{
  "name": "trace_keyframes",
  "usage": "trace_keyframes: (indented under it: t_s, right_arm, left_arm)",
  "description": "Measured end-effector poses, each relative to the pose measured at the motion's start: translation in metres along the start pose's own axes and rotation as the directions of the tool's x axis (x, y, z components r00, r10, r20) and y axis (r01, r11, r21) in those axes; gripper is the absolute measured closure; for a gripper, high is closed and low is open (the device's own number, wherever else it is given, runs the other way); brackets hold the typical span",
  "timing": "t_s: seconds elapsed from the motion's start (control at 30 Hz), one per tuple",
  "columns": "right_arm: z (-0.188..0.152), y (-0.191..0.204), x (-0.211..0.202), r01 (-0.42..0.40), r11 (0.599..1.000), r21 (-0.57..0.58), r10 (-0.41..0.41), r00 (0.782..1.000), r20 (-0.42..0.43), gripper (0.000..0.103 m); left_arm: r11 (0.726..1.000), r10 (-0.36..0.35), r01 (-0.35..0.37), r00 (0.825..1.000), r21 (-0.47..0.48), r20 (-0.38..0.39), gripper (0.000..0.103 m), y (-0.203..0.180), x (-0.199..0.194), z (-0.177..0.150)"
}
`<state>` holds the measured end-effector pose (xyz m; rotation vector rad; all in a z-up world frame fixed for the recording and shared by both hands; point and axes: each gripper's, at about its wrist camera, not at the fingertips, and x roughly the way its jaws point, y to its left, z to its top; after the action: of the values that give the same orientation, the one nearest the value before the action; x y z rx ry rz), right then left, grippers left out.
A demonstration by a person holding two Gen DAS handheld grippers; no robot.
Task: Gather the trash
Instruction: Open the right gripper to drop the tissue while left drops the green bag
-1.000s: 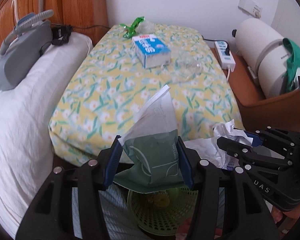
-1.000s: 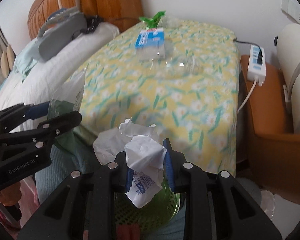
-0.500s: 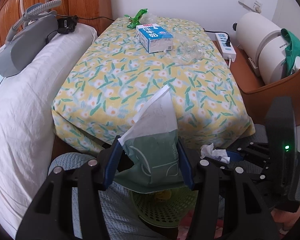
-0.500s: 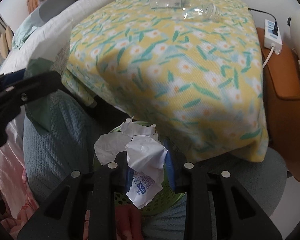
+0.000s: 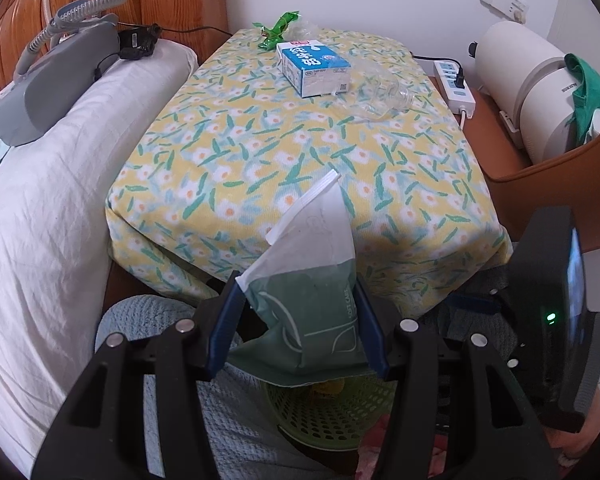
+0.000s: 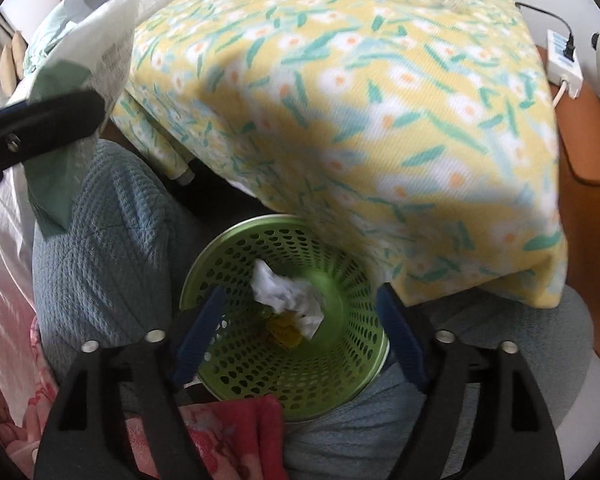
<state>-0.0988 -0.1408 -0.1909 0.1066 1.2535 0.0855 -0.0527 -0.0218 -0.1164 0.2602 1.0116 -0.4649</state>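
My left gripper [image 5: 300, 320] is shut on a green and white tissue pack wrapper [image 5: 308, 276], held above the near edge of the flowered table [image 5: 284, 148]. Below it the green mesh bin [image 5: 332, 416] shows in part. In the right wrist view my right gripper [image 6: 300, 316] hangs over the green bin [image 6: 236, 360] with its jaws opening and nothing between them. The crumpled white paper [image 6: 286, 296] lies inside the bin on some yellow scrap. The wrapper [image 6: 80, 92] and the left gripper's finger [image 6: 40, 124] appear at the upper left.
On the table's far end lie a blue milk carton [image 5: 314, 68], a clear plastic bottle [image 5: 384, 98] and a green wrapper [image 5: 278, 32]. A white pillow [image 5: 40, 208] lies left, a power strip [image 5: 456, 84] and a white appliance [image 5: 528, 84] right. Blue-clad knees [image 6: 100, 248] flank the bin.
My right gripper sank over the bin, opened, and the crumpled paper dropped into it. The left gripper keeps its hold on the wrapper and has hardly moved.
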Motion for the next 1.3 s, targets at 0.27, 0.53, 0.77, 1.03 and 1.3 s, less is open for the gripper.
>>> trace_keyframes:
  t_s: [0.27, 0.53, 0.77, 1.03, 1.3]
  right_arm:
    - [0.003, -0.010, -0.039, 0.064, 0.998, -0.016, -0.063, 0.995, 0.080, 0.005]
    - [0.014, -0.030, -0.063, 0.082, 0.996, 0.035, -0.086, 0.986, 0.142, 0.003]
    - [0.021, -0.042, -0.073, 0.094, 0.993, 0.072, -0.105, 0.980, 0.168, 0.003]
    - [0.031, -0.056, -0.088, 0.073, 0.988, 0.136, -0.104, 0.967, 0.233, 0.003]
    - [0.043, -0.062, -0.096, 0.077, 0.986, 0.148, -0.116, 0.955, 0.274, 0.003]
  left_arm:
    - [1.000, -0.008, 0.008, 1.000, 0.008, -0.011, 0.051, -0.001, 0.002, -0.004]
    - [1.000, -0.011, 0.012, 1.000, 0.027, -0.025, 0.051, -0.005, 0.005, -0.010]
    - [0.997, -0.033, 0.036, 0.998, 0.067, -0.058, 0.051, -0.011, 0.012, -0.024]
    - [0.980, -0.059, 0.072, 0.995, 0.184, -0.079, 0.020, -0.027, 0.015, -0.045]
    - [0.992, -0.063, 0.061, 0.998, 0.110, 0.019, 0.008, -0.014, -0.009, -0.028]
